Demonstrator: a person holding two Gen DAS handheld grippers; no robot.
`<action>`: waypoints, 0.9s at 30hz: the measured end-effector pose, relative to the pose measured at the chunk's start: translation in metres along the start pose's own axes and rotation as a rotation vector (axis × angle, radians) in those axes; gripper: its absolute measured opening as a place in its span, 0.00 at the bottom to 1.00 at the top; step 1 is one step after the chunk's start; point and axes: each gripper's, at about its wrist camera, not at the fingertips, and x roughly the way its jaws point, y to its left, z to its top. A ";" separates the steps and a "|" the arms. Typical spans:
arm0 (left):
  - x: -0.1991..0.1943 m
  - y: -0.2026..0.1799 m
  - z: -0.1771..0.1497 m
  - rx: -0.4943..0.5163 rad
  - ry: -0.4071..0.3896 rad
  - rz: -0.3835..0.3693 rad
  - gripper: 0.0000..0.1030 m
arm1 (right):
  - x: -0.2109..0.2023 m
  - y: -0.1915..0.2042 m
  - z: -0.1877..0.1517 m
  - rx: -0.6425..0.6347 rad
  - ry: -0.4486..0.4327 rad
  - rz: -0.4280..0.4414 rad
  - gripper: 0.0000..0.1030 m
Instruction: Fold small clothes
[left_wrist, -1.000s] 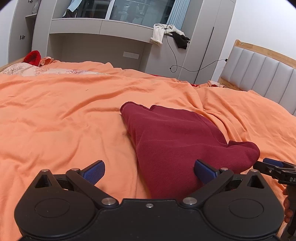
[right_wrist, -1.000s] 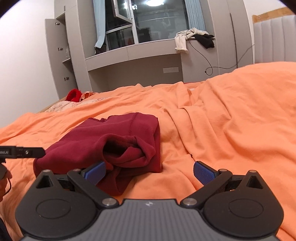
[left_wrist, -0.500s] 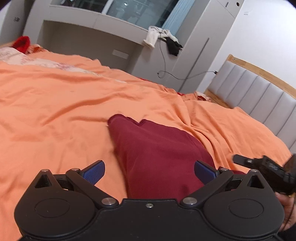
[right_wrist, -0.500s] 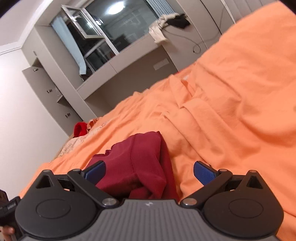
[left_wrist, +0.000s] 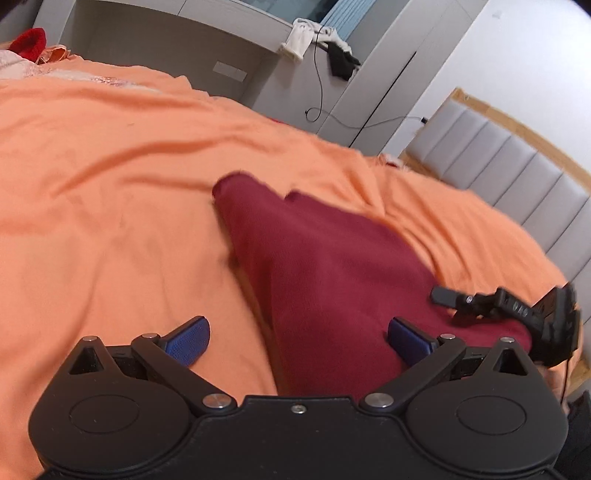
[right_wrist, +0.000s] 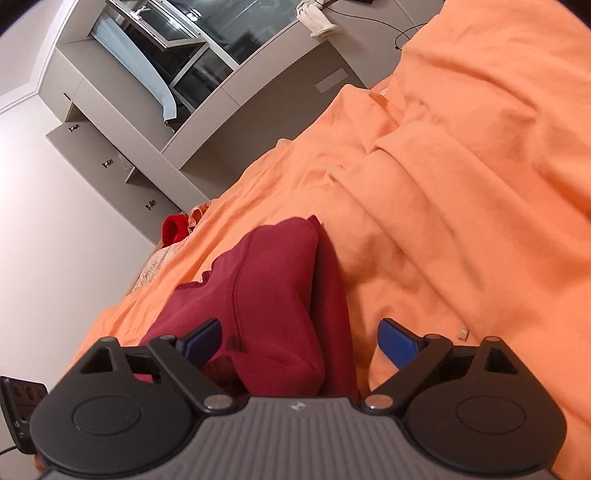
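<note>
— Where's the dark red garment (left_wrist: 325, 280)?

— Folded on the orange bedspread (left_wrist: 110, 206), running from 12 toward 5 o'clock ahead of the left gripper (left_wrist: 297, 334).

— And the jaws?

— Both spread wide, empty. The right gripper (right_wrist: 298, 338) straddles the garment's near end, at 6 o'clock.
</note>
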 end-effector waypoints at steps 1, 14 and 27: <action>0.000 -0.001 -0.002 0.008 -0.010 0.005 1.00 | 0.001 0.001 -0.003 -0.004 0.002 -0.011 0.91; 0.009 0.014 -0.005 -0.055 0.022 -0.014 1.00 | -0.004 -0.007 -0.009 0.093 -0.026 0.047 0.72; 0.011 0.013 -0.005 -0.039 0.013 -0.006 1.00 | 0.006 0.007 -0.013 0.015 0.004 -0.018 0.68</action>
